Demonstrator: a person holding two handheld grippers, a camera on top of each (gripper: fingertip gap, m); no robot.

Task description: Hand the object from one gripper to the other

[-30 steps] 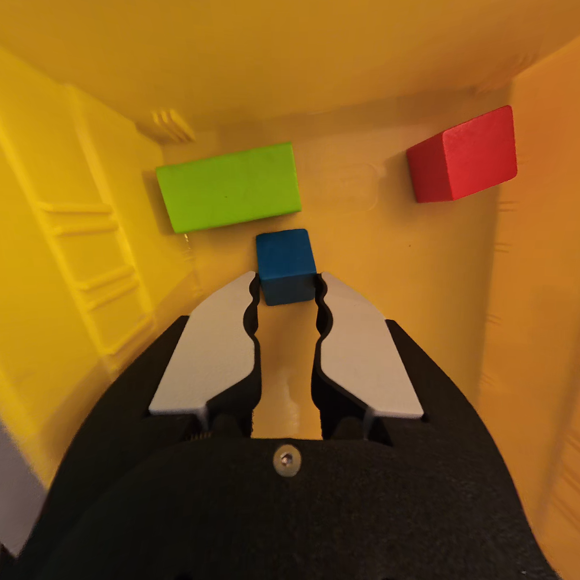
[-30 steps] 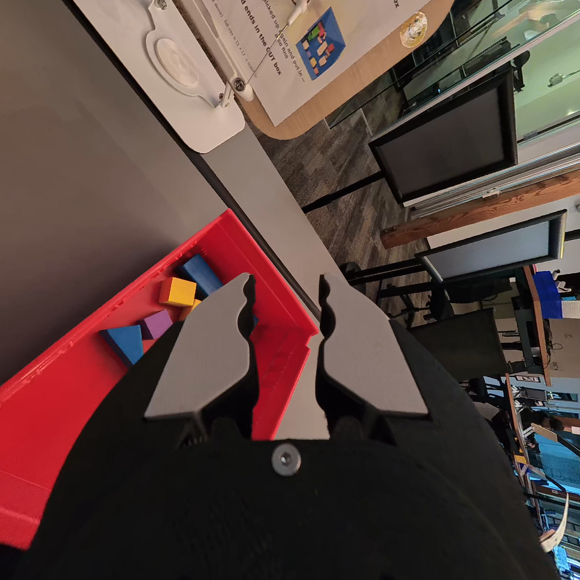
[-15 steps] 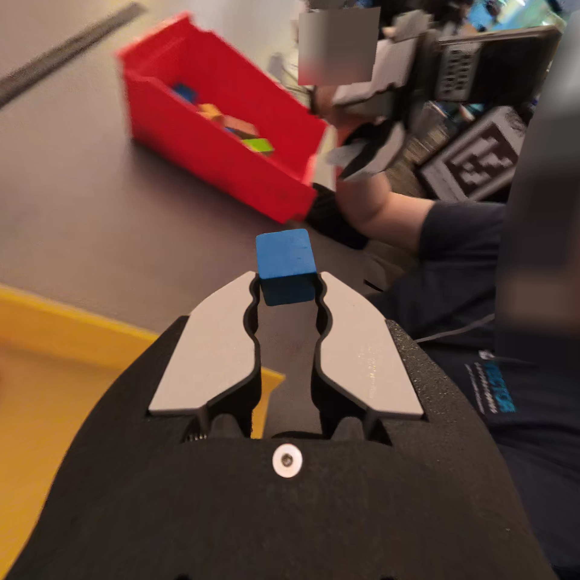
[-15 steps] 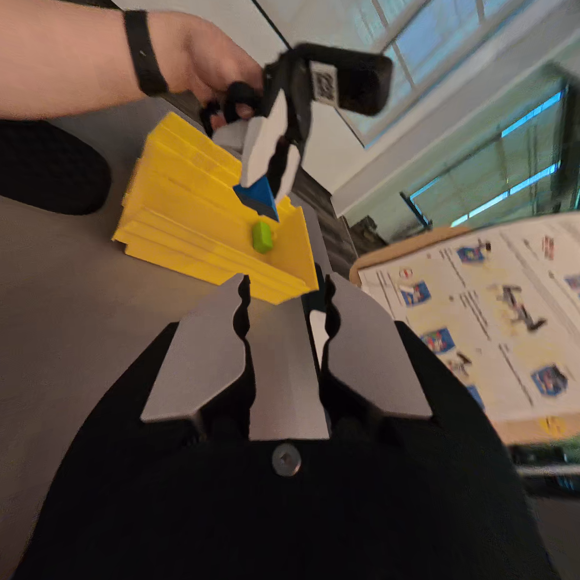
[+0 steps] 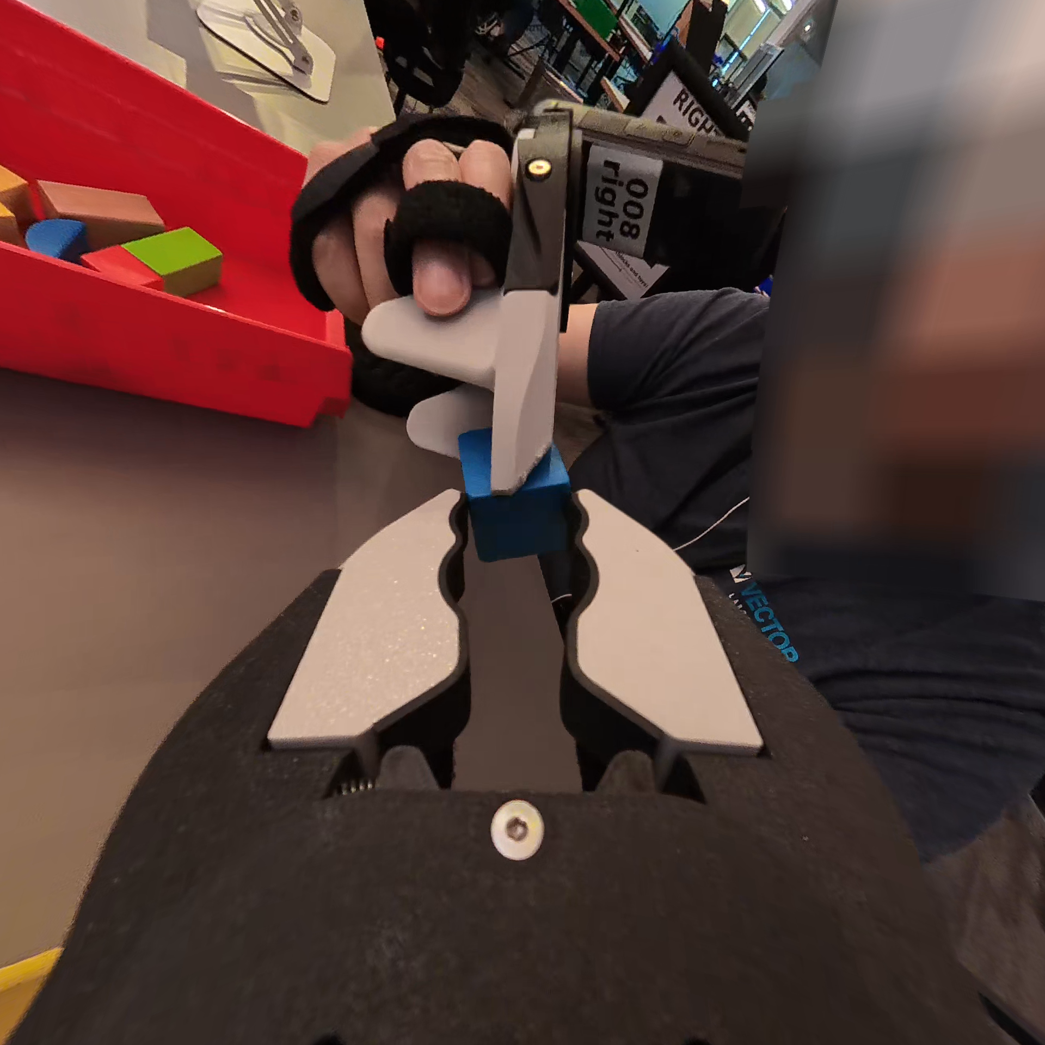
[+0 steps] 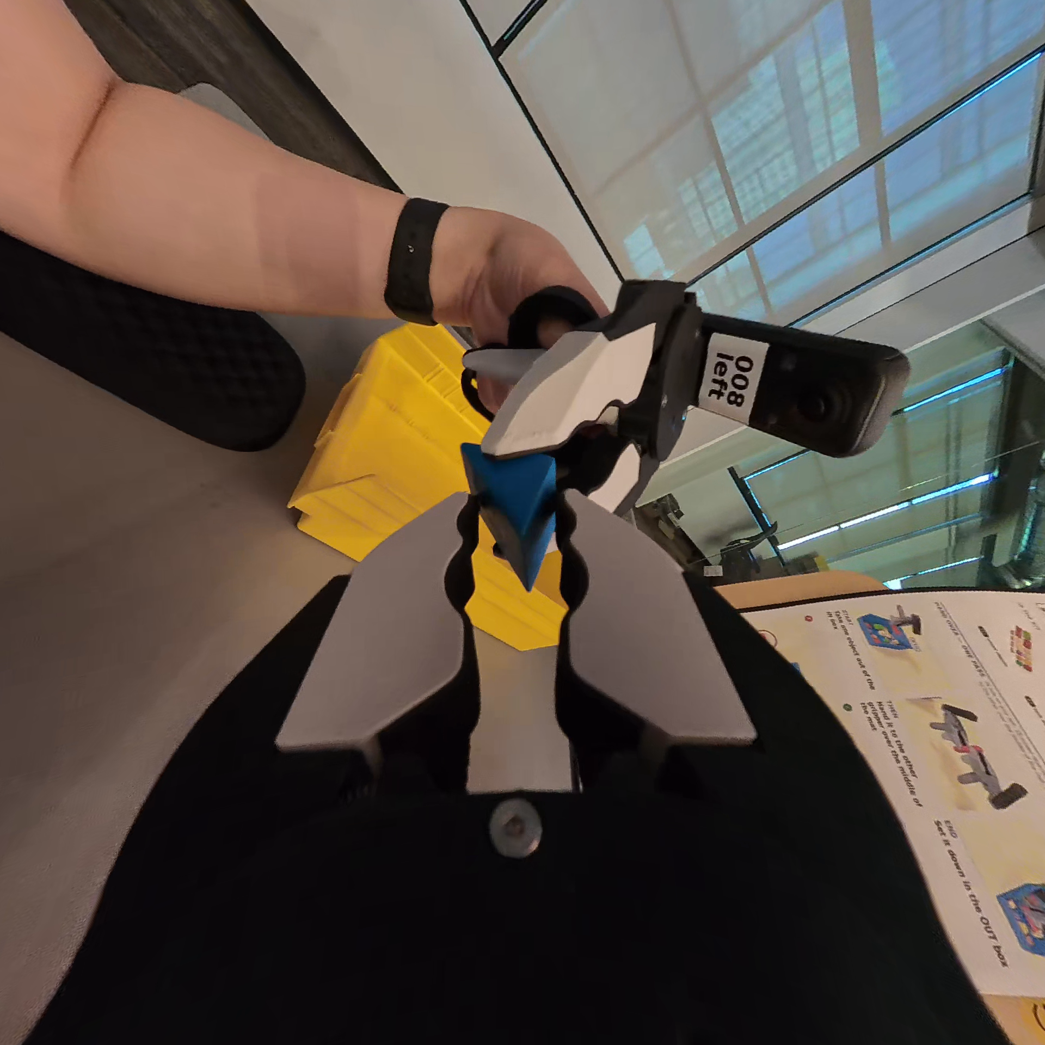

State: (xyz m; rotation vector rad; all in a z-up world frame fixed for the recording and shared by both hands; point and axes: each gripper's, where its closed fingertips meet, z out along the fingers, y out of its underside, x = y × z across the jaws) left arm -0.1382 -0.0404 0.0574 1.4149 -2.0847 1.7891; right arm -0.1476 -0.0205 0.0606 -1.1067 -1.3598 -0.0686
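A blue block (image 5: 517, 523) is held in the air between both grippers. My left gripper (image 5: 517, 500) is shut on it, with both pads pressed on its sides. In the left wrist view a finger (image 5: 523, 390) of the right gripper lies over the block's top and the other finger shows behind the block. In the right wrist view my right gripper (image 6: 514, 500) is closed on the same blue block (image 6: 517, 497), with a pad against each side. A finger (image 6: 565, 390) of the left gripper clamps the block from above there.
A red bin (image 5: 169, 350) with several coloured blocks stands on the grey table at the left. A yellow bin (image 6: 384, 452) stands behind the block. A printed sheet (image 6: 905, 735) lies at the right. The person's arms and torso are close by.
My left gripper lifted the blue block out of the yellow bin and carried it to the right gripper. The right gripper swung from the red bin, opened wider, then closed on the block.
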